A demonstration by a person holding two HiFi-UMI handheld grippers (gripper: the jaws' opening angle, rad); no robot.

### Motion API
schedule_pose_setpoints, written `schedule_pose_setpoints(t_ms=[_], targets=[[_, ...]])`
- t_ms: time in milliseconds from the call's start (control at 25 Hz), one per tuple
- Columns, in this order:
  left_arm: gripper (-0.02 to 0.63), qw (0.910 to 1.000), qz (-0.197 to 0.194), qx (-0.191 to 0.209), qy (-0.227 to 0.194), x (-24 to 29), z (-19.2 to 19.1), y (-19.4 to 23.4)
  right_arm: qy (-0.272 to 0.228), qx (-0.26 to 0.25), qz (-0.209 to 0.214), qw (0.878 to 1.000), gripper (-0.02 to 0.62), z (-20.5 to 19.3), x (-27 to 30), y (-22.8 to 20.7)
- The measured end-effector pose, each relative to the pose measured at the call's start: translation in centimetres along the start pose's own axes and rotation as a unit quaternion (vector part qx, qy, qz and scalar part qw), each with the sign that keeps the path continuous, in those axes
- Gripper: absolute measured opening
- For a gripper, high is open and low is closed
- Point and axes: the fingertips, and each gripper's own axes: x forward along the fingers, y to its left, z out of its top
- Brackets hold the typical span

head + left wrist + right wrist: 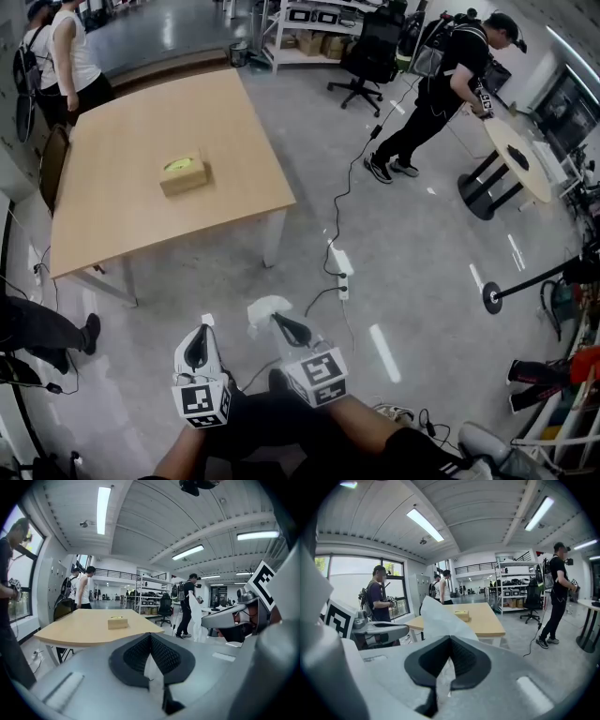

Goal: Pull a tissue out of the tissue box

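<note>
The tan tissue box (184, 174) sits on the wooden table (122, 216), far ahead of both grippers. It also shows as the tissue box (462, 615) and the tissue box (117, 622). My right gripper (286, 326) is shut on a white tissue (265, 311) and holds it over the floor, away from the table. In the right gripper view the tissue (439, 618) rises from the shut jaws of the right gripper (450, 641). My left gripper (199, 339) hangs beside it, its jaws together in the left gripper (150, 638); a white sliver shows low between them.
A person in black (441, 84) stands by a round table (516, 155). Two people (66, 56) stand at the table's far left end. An office chair (366, 56) and shelving (309, 28) are at the back. A cable and power strip (342, 272) lie on the floor.
</note>
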Motion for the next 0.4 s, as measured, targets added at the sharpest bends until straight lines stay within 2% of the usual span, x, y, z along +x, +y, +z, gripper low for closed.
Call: schedule_pose_setpoints(t_ms=[400], targets=[[0.018,1.0000,0.000,-0.003,0.001,-0.16,-0.40,0.55,0.005,-0.004,-0.002,1.000,-0.008,-0.19,0.35,0.01]])
